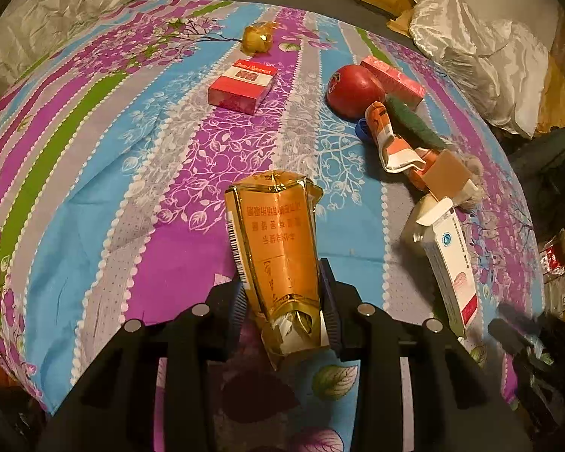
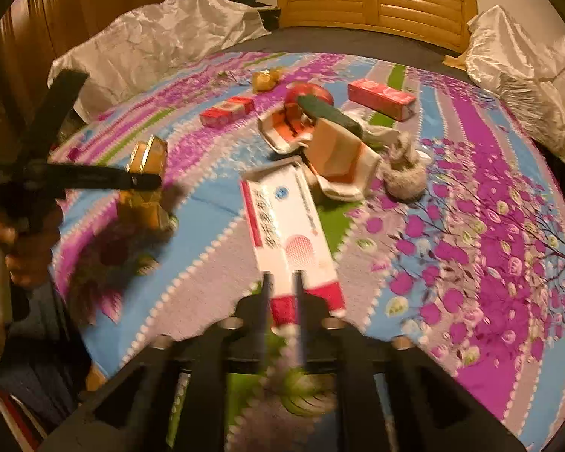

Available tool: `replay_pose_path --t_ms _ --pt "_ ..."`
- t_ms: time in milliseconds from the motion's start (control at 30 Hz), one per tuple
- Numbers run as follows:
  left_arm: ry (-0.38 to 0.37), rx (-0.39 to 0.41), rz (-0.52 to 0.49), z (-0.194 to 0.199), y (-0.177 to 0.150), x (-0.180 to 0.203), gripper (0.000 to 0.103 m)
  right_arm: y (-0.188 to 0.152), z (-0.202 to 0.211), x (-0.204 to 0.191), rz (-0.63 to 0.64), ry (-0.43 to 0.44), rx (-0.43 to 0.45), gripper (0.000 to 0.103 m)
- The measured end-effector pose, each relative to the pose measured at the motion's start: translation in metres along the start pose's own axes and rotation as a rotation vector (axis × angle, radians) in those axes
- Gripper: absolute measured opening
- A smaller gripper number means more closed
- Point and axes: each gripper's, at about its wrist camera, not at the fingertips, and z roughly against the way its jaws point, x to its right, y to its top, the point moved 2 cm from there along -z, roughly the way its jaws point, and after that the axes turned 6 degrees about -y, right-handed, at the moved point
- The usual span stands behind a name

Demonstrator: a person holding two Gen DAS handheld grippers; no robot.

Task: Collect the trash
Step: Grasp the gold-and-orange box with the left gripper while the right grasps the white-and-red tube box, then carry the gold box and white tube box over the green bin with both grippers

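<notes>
My left gripper (image 1: 285,293) is shut on a crushed gold cigarette pack (image 1: 273,241), held above the flowered bedspread (image 1: 94,196). It also shows at the left of the right wrist view (image 2: 147,177). My right gripper (image 2: 282,282) is shut on the red end of a long white and red medicine box (image 2: 290,233), which also shows in the left wrist view (image 1: 448,263). Beyond lie a crumpled orange and white wrapper (image 2: 335,150), a green scouring pad (image 2: 331,115) and a grey fluff ball (image 2: 403,173).
On the bedspread are a red cigarette pack (image 1: 243,84), a red apple (image 1: 354,90), a long red box (image 2: 380,98) and a small yellow wrapper (image 1: 258,37). White covered pillows (image 2: 523,79) and a wooden headboard (image 2: 376,0) stand behind.
</notes>
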Motion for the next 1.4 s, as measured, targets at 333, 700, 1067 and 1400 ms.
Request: replay_pose_path --t_ms 333,700,1067,1400 --pt "0.038 -0.001 -0.024 0.007 -0.007 0.007 0.035 0.012 -0.054 -0.015 0.082 -0.060 -0.102 0.017" --pt "0.041 0.072 -0.103 0.036 -0.012 0.038 0.035 -0.002 0.013 0.020 -0.180 -0.033 -0.010 0.007" --pt "-0.009 0.149 -0.209 0.070 -0.011 0.093 0.035 -0.020 0.131 0.049 -0.355 -0.086 0.159 0.007" --pt "-0.119 0.185 -0.391 0.095 -0.016 0.183 0.035 -0.044 0.227 0.081 -0.446 -0.253 0.283 0.007"
